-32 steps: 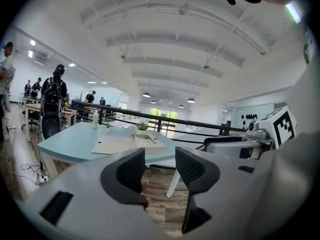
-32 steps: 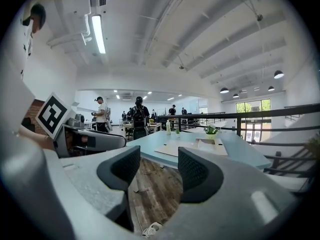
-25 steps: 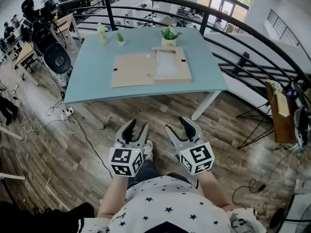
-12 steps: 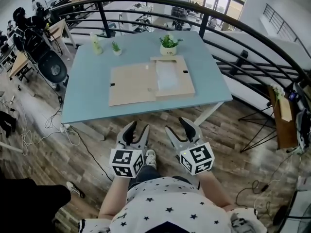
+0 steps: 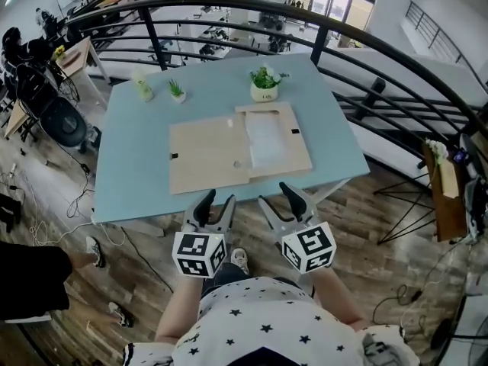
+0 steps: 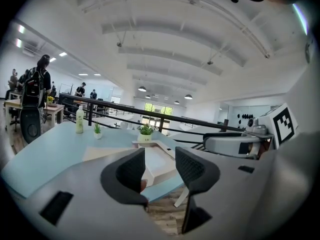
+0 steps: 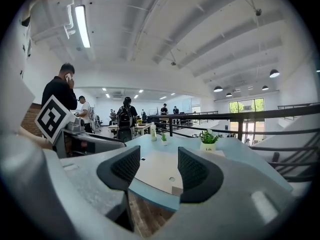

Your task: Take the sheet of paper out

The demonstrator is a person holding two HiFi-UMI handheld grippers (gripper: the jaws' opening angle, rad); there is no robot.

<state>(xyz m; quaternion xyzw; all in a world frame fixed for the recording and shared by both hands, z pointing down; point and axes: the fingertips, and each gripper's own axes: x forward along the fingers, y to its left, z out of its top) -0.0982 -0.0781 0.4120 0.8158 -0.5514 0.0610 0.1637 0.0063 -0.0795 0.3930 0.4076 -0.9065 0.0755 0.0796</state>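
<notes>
**Paper sitting in the folder, both grippers empty**

The tan folder (image 5: 210, 152) is lying open on the blue surface (image 5: 137, 151), and the sheet of paper (image 5: 264, 137) is resting in its right half, pale against the cardboard. The left half is looking bare.

The left hand-held gripper (image 5: 215, 202) and right hand-held gripper (image 5: 277, 198) are both hanging with jaws spread and nothing between them, side by side at the surface's near edge.

Compared with a second ago, the surface is sitting much closer. There was a strip of wooden floor between the tips and the edge, and now they're overlapping it.

Behind the folder, a potted plant (image 5: 264, 82), a tiny plant (image 5: 176, 91) and a bottle (image 5: 142, 88) are standing along the far side. I can't tell whether anything is pinning the sheet down.
</notes>
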